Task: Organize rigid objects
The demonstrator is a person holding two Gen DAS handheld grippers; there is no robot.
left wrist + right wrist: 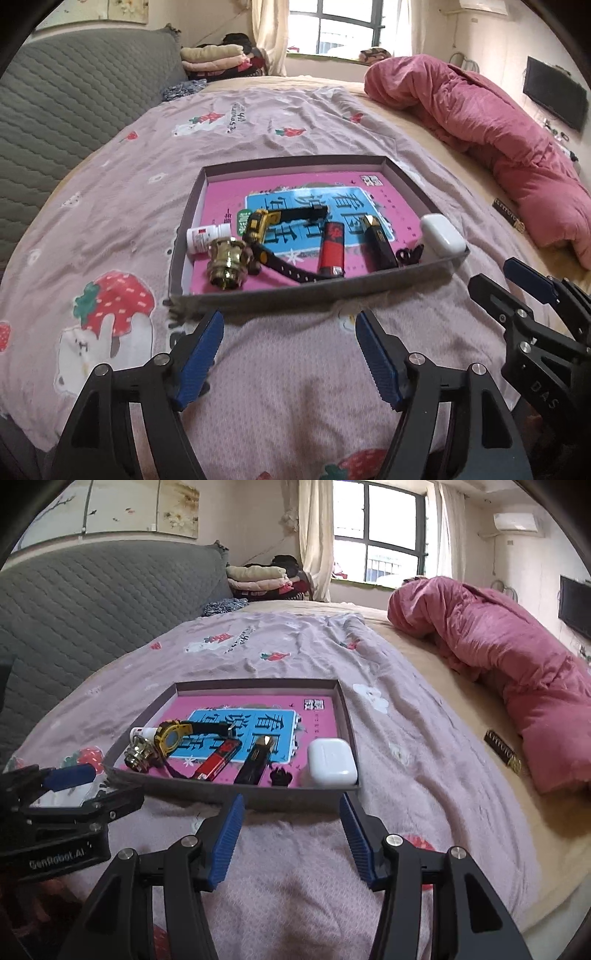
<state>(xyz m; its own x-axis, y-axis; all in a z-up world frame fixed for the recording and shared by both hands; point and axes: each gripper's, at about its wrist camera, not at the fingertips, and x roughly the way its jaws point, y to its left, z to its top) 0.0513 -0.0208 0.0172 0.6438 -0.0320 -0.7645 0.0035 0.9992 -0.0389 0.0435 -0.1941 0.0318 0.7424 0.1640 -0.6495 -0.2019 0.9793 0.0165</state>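
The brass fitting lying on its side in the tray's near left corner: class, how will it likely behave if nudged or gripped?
The brass fitting looks round and lies on its side, so a nudge would probably roll it. Its shiny metal suggests a slippery, fairly heavy piece. The white bottle behind it and the watch beside it may stop the roll.

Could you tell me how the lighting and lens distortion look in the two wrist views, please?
Left wrist view: daylight from the window washes out its panes; the fisheye bends the tray rim and bed, corners black. Right wrist view: same bowing, window also overexposed; the tray items stay fairly sharp, shadows soft.
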